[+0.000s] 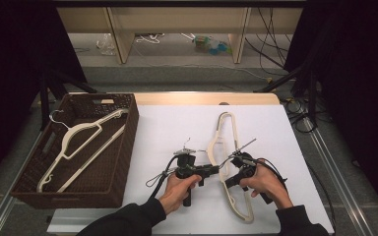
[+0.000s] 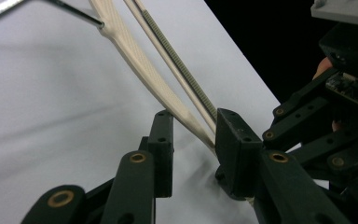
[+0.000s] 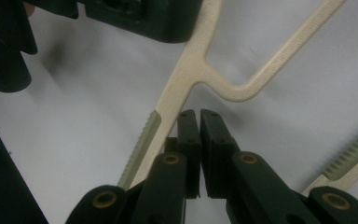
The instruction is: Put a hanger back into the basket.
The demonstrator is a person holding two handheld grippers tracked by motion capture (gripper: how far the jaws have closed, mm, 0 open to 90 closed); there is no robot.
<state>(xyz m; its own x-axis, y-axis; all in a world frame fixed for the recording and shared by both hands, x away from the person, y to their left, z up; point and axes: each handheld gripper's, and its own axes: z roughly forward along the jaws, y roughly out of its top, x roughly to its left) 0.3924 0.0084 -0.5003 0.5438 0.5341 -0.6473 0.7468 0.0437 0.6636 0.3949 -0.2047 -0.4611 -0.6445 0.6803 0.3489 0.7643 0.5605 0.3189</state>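
The cream hanger (image 1: 225,157) lies flat on the white table (image 1: 167,132) for pickup. The left gripper (image 2: 193,140) straddles its arm (jaws parted, pads not pressing). The right gripper (image 3: 199,116) rests clenched beside the hanger, grasping nothing.

No writing, label, brand, number or sign can be read in any of the three views.
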